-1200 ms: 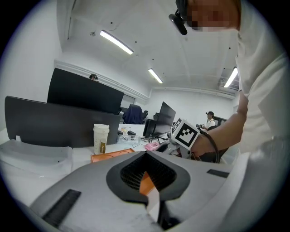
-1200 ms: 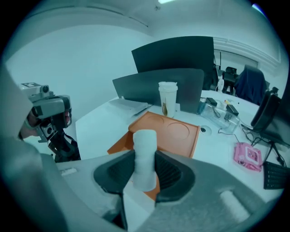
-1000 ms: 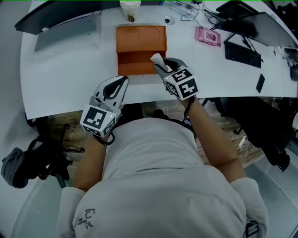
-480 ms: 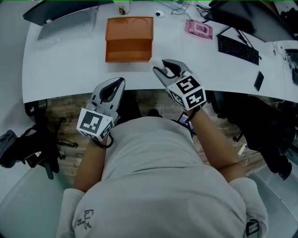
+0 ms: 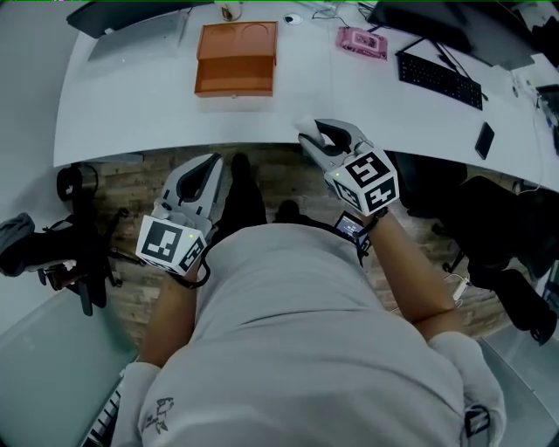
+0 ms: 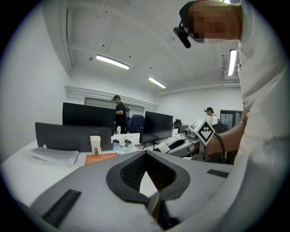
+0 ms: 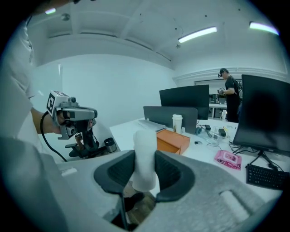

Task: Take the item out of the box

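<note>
Gripping the white cylindrical item (image 7: 144, 156) well clear of the open orange box (image 5: 234, 61), the right gripper (image 5: 311, 140) appears to have finished the removal, needing only a set-down beside the box, while the left gripper (image 5: 212, 164) stays closed and empty.

left tool (image 5: 212, 161) and right tool (image 5: 313, 133) with white item (image 7: 145, 158) farther back from the orange box (image 5: 236, 61), toward the table (image 5: 131, 105) edge

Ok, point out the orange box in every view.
Head view: orange box, top, left of centre.
Left gripper view: orange box, low, left of centre.
Right gripper view: orange box, just right of centre.
Shared landmark: the paper cup behind it.
</note>
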Tool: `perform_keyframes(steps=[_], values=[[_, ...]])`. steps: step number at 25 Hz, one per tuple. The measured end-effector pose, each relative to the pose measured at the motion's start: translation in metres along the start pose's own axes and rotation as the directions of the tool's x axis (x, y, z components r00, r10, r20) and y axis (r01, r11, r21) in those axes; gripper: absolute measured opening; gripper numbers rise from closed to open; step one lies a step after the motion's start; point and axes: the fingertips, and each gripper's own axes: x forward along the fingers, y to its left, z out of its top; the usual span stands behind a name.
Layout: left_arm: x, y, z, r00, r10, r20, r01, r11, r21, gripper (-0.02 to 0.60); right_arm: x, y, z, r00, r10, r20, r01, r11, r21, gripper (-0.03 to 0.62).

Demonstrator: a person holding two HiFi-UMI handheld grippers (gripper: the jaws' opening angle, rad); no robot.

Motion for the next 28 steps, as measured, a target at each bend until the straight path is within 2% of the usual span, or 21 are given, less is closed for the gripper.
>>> perform_keyframes(steps=[4, 9, 17, 28], values=[[-0.026, -0.01, 0.007, 0.999, 0.046, -0.01, -0.046, 0.999, -0.004, -0.002, -0.028, 0.015, 0.002, 0.999, 0.008, 0.033, -0.007, 1.0, -0.009, 0.135], [-0.048, -0.015, 0.011, 0.998, 0.07, -0.005, -0.07, 0.998, 0.003, -0.002, -0.05, 0.032, 0.009, 0.998, 0.019, 0.065, -0.017, 1.0, -0.023, 0.135], [-0.083, -0.023, 0.006, 0.998, 0.064, 0.016, -0.064, 0.998, 0.005, -0.002, -0.066, 0.066, 0.009, 0.995, 0.012, 0.094, -0.009, 0.999, -0.034, 0.135], [-0.163, -0.025, 0.0, 0.997, 0.039, 0.063, -0.038, 0.999, -0.013, -0.002, -0.078, 0.14, 0.024, 0.991, -0.008, 0.131, 0.014, 0.999, -0.042, 0.135]])
